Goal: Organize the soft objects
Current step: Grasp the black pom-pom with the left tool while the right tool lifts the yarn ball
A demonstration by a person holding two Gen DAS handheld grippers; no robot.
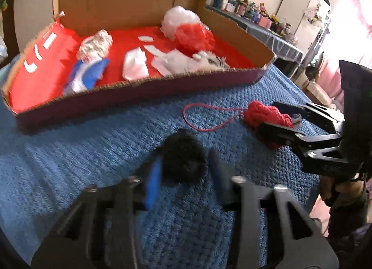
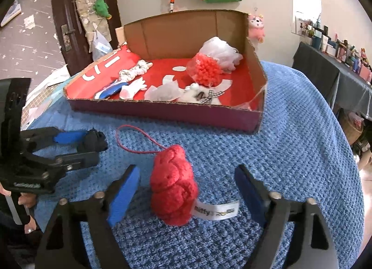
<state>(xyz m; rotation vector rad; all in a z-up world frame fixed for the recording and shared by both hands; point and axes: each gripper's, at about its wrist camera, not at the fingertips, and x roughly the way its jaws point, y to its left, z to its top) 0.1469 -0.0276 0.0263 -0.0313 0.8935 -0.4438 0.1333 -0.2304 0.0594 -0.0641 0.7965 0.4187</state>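
Note:
A black fuzzy soft object [image 1: 183, 157] lies on the blue blanket, and my left gripper [image 1: 186, 156] is shut on it; the right wrist view shows that gripper [image 2: 98, 143] at the left with the black lump [image 2: 95, 140] between its pads. A red knitted toy [image 2: 173, 185] with a white label and a red cord loop [image 2: 130, 139] lies between the fingers of my right gripper [image 2: 186, 190]. That gripper is open, with a gap on both sides of the toy. The left wrist view has it [image 1: 269, 118] at the right, straddling the red toy [image 1: 258, 112].
A shallow cardboard box [image 2: 162, 111] with a red lining stands behind and holds a white mesh puff [image 2: 220, 50], an orange puff [image 2: 207, 69], papers and small plush items. A blue knitted blanket [image 1: 69, 152] covers the surface. At the right stands a dark-draped table [image 2: 325, 73] with bottles.

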